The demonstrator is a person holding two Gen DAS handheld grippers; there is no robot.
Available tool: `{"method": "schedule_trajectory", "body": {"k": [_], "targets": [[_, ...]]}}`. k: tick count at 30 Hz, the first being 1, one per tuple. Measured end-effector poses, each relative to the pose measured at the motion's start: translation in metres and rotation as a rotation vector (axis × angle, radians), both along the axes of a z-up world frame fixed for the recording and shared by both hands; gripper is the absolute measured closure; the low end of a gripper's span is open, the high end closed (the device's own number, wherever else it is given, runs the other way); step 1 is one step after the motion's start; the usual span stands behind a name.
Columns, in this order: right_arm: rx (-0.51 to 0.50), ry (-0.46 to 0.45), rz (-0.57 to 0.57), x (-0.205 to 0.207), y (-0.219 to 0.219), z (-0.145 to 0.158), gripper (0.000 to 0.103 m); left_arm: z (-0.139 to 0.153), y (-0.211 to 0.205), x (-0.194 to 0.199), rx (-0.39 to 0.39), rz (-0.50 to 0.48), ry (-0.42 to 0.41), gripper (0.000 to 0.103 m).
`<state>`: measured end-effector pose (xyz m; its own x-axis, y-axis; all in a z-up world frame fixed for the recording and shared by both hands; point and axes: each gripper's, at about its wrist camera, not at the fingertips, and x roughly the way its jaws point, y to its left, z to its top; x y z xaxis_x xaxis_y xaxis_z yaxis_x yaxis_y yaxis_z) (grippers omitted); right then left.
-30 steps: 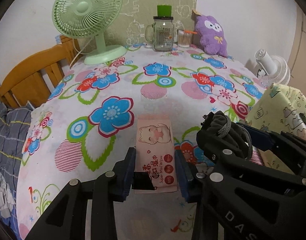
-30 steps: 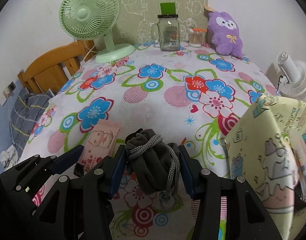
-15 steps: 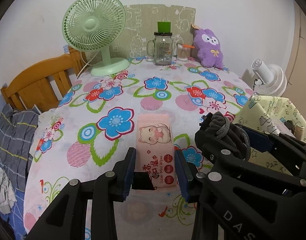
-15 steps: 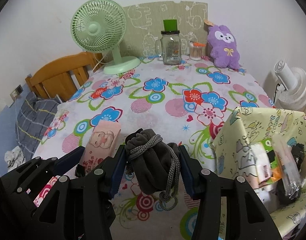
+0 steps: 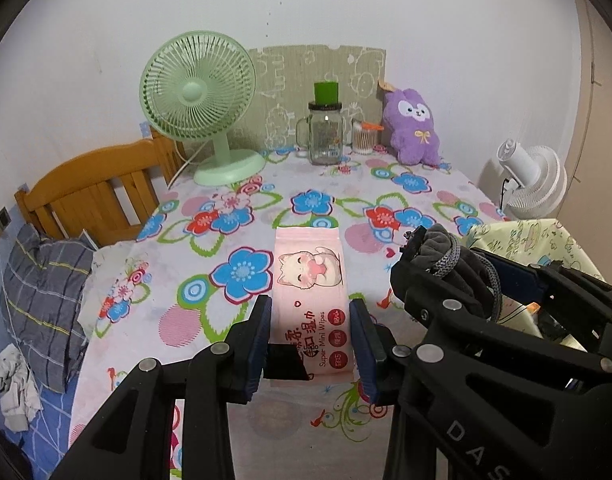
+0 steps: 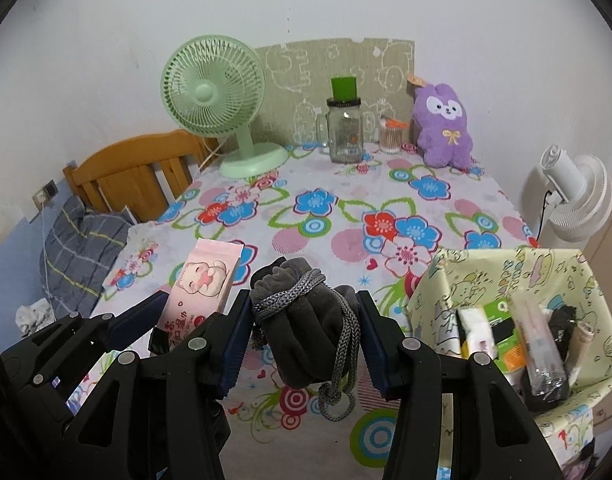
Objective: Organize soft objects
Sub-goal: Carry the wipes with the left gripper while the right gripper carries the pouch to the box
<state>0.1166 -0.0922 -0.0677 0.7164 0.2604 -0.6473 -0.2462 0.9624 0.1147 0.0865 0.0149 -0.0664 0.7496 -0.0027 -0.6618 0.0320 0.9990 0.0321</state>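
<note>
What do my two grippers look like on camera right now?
Both are the same build: the left gripper and right gripper have matte black angular linkage arms joined by round silver rivets, ending in flat dark blue pads. White raised lettering, of which "DAS" is readable, runs along the right gripper's body in the left view. No cables, sleeves or hands show.

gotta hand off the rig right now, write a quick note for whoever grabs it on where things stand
Left tool: shut on the pink wet wipes pack, held clear above the floral tablecloth.
Right tool: shut on the grey drawstring pouch, also off the table.
Yellow patterned fabric bin stands to the right, already holding several packets.
Done: both items picked up.
Left: probably carry both to the bin and drop them in. The purple plush toy at the table's far edge, by the wall, may need sorting too.
</note>
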Motion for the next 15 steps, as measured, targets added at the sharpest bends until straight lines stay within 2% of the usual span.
{"method": "schedule_trajectory", "body": {"k": [15], "targets": [[0.024, -0.084, 0.017, -0.016, -0.009, 0.039, 0.049, 0.038, -0.007, -0.017, 0.006, 0.011, -0.089, 0.064]]}}
